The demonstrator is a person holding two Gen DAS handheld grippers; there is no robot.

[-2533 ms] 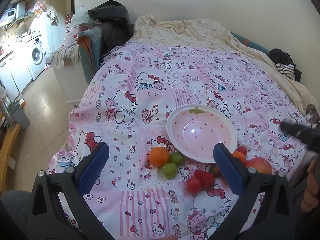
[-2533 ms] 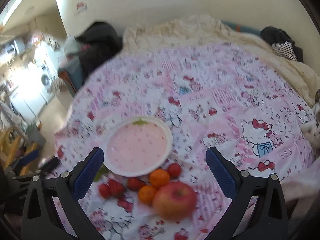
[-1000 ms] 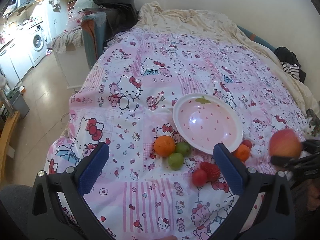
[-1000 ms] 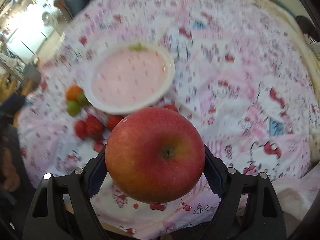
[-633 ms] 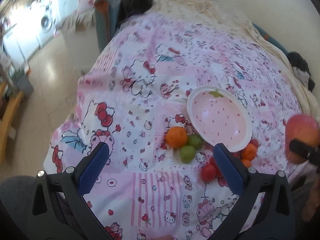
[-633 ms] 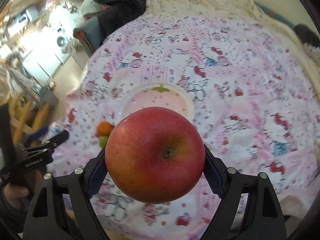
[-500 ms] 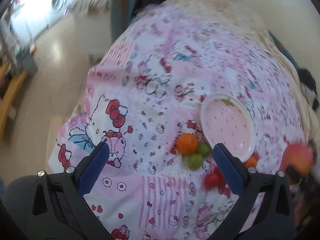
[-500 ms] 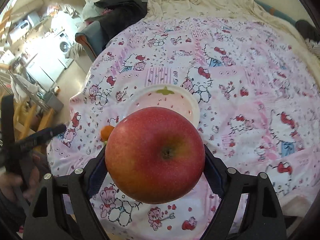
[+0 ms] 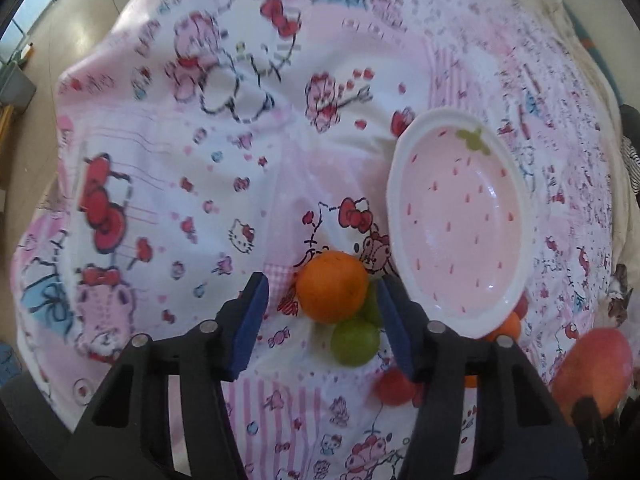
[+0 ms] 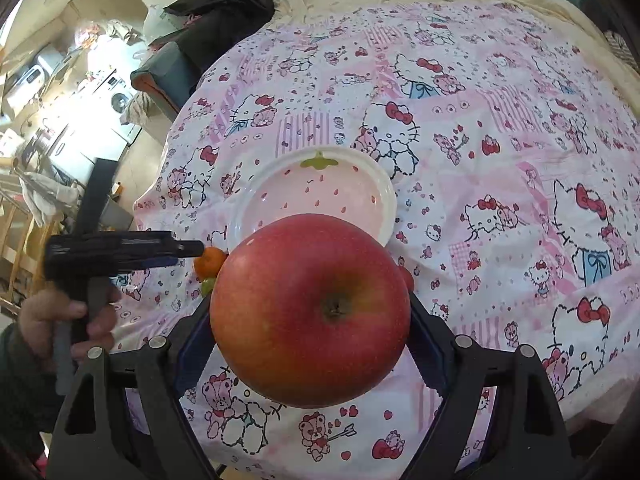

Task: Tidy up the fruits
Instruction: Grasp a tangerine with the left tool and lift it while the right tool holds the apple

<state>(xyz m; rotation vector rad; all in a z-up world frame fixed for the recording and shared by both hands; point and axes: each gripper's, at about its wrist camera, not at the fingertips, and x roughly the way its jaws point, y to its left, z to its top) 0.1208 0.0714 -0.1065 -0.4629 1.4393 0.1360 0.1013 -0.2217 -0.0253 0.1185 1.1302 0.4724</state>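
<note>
Barely started I'd say: the pink plate [image 9: 460, 216] on the bed [image 9: 160, 160] has nothing in it yet, and all the small fruit sits loose beside it. Left tool [image 9: 324, 304] is partly open, straddling the orange [image 9: 332, 286] without touching it, limes [image 9: 355, 342] just behind. Right tool [image 10: 310, 308] is clamped on the big apple [image 10: 310, 310], held up in the air short of the plate.

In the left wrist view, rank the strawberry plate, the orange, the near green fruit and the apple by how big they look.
1. strawberry plate
2. orange and apple: not ranked, since the apple is cut off at the frame edge by the right gripper
3. green fruit
</note>
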